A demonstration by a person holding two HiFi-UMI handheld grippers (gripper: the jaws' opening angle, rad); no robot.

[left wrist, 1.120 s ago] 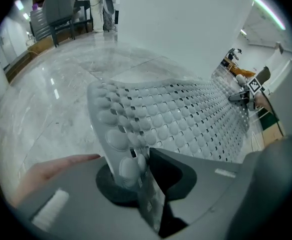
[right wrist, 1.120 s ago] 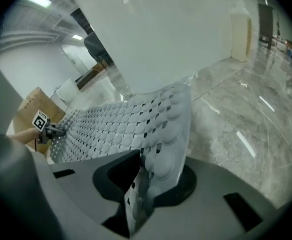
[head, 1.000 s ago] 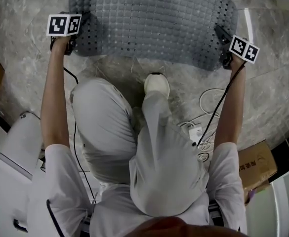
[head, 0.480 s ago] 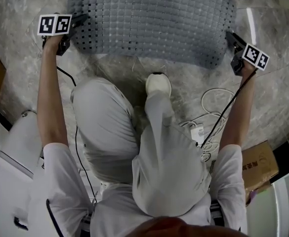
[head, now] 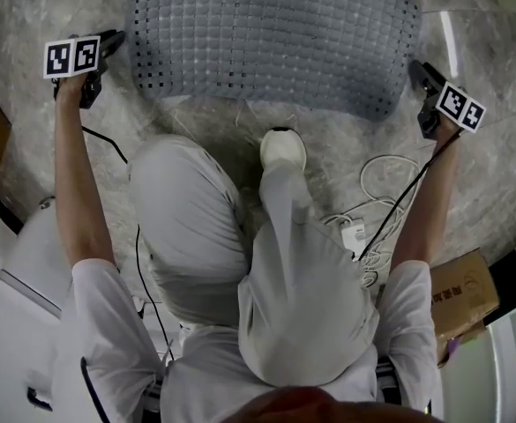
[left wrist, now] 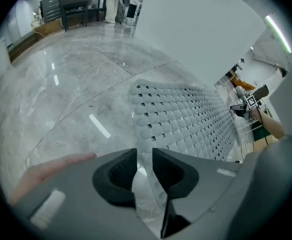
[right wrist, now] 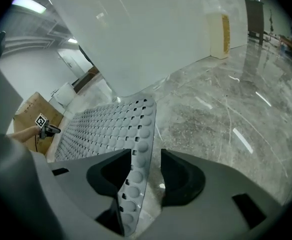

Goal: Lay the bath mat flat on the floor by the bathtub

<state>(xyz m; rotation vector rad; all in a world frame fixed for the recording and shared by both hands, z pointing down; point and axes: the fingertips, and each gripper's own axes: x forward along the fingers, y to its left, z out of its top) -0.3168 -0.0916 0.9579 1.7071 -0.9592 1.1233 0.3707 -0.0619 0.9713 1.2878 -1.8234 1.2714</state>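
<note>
Bath mat (head: 275, 42): lies flat on the grey marble floor (head: 504, 174), on the far side of the person, with its far long edge just beside the white bathtub (right wrist: 136, 34) wall. The surface is grey and covered in rows of round bumps, with square holes along the borders. Both near corners sit down on the floor.

Person (head: 293, 271): crouches at the near side of the mat in light clothing. One white shoe (head: 281, 151) is planted just short of the mat's near edge. One arm reaches out to each end of the mat.

Cardboard box (head: 459, 293): stands on the floor at near right, well apart from the mat.

Left gripper (head: 109, 40): held off the mat's left end, near it but apart in the head view. Its jaws have just been closing and stand a narrow gap apart. In the left gripper view the mat's left corner shows in line with that gap, but the pads do not press on it. Its marker cube (head: 72, 57) faces up.

Right gripper (head: 419, 69): held at the mat's right end. Its jaws have just been opening and stand wide apart. The mat's right edge runs through the gap, close to one jaw and clear of the other, so nothing is clamped.

Cables: a black cable (head: 399, 201) runs from the right gripper back along the arm. A white cable coil (head: 383, 176) and a white power adapter (head: 350, 234) lie on the floor to the right of the shoe.
</note>
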